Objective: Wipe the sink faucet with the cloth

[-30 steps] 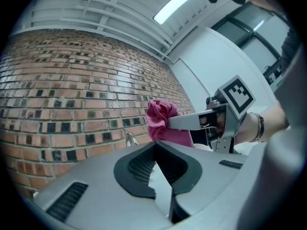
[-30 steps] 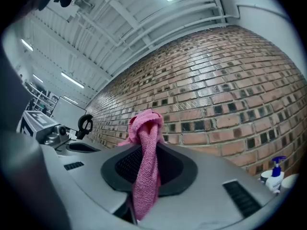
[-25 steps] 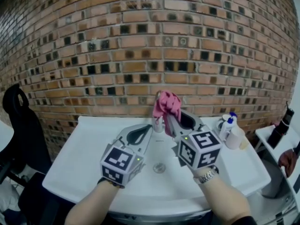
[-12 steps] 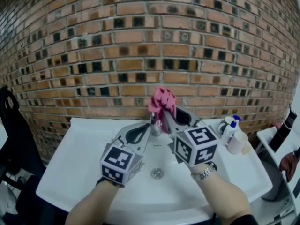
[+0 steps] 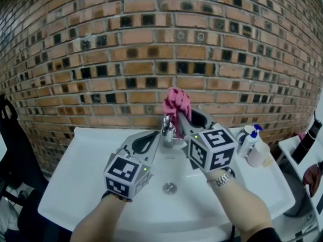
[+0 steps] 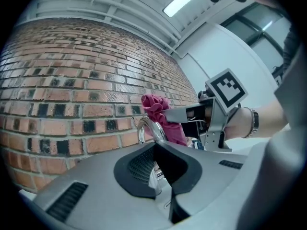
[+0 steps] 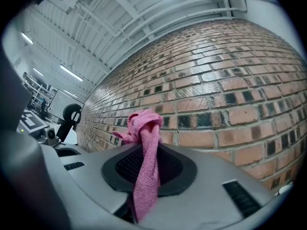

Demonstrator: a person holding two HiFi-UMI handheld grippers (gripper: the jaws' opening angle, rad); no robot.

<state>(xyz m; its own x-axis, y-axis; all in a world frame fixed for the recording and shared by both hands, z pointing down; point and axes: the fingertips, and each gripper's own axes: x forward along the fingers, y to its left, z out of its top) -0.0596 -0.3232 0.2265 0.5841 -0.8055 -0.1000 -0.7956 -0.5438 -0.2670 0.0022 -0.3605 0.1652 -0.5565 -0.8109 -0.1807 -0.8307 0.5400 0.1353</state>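
Note:
A chrome faucet stands at the back of the white sink. My right gripper is shut on a bunched pink cloth, which sticks up just above and to the right of the faucet. In the right gripper view the cloth hangs down between the jaws of that gripper. My left gripper is shut with nothing in it, its tip close to the faucet's left side. In the left gripper view, past the left gripper, rise the faucet, the cloth and the right gripper.
A brick wall rises straight behind the sink. A pump bottle with a blue top and a white cup stand on the sink's right rim. The drain lies mid-basin. A black chair is at the left.
Both grippers have moved forward over the basin toward the faucet and wall. The cloth stays held in the right gripper, now just above the faucet.

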